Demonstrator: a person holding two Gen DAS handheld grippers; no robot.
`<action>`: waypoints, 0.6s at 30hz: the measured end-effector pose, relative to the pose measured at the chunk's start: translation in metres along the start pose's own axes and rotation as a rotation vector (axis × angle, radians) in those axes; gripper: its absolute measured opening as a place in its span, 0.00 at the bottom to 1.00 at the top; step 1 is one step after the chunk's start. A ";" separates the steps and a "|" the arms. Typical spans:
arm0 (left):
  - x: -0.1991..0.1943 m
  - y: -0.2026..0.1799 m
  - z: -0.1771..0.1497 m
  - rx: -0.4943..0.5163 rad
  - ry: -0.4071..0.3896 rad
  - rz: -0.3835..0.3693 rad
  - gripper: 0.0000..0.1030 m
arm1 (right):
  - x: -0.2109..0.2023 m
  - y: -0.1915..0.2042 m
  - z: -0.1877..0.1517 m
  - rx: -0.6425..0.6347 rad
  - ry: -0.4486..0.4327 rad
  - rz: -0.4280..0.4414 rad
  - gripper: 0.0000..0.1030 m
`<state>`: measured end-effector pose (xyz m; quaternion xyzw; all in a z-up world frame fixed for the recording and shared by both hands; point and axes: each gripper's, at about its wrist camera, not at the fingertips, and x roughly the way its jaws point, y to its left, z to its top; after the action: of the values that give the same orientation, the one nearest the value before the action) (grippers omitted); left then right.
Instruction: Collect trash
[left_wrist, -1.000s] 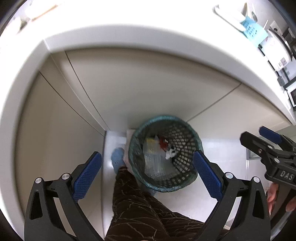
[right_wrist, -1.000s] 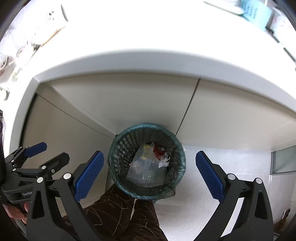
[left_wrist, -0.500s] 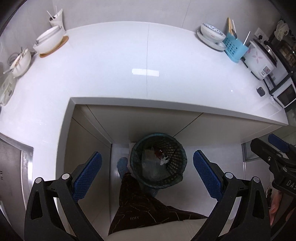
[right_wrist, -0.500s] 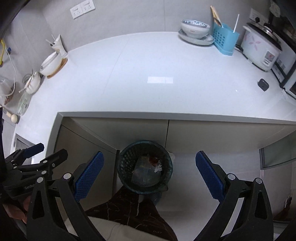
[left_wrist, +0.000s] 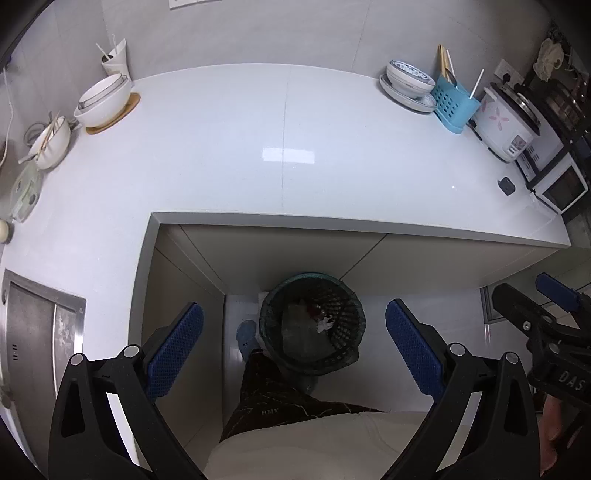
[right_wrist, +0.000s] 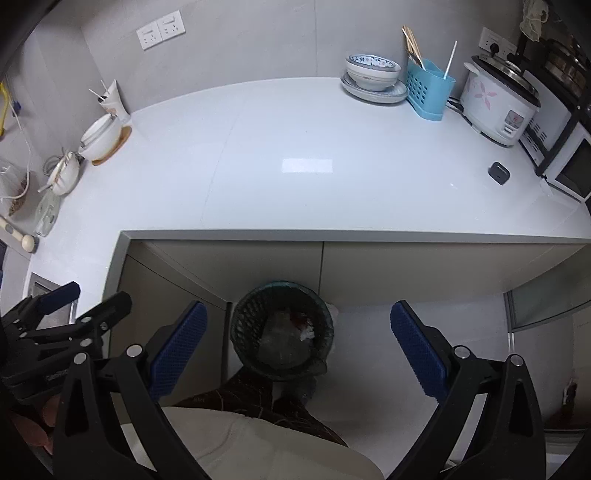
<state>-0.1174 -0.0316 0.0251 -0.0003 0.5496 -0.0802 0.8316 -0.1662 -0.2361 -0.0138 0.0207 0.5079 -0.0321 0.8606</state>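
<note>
hanging above the floor with jaws spread wide and empty, left gripper (left_wrist: 293, 347) and right gripper (right_wrist: 297, 345) frame the trash bin (left_wrist: 312, 325) (wrappers inside, beside a foot), so a careless descent risks tipping it.

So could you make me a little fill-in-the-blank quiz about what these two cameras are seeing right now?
1. The mesh trash bin stands on the floor in front of the ____ doors, below the edge of the white countertop.
2. The fingers of the left gripper and the right gripper are spread ____, holding nothing.
3. The utensil holder beside the rice cooker is coloured ____.

Missing words: cabinet; open; blue
</note>
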 end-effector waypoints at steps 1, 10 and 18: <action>0.000 -0.001 -0.001 0.001 0.002 0.004 0.94 | 0.001 0.000 0.000 -0.003 0.001 0.000 0.93; 0.003 -0.004 -0.003 0.007 0.010 -0.008 0.94 | -0.003 0.001 -0.001 -0.022 -0.020 -0.008 0.93; 0.002 -0.005 -0.003 0.008 0.004 -0.007 0.94 | -0.002 0.000 0.000 -0.020 -0.015 -0.016 0.93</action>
<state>-0.1203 -0.0367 0.0223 0.0015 0.5509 -0.0854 0.8302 -0.1669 -0.2361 -0.0119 0.0077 0.5019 -0.0339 0.8642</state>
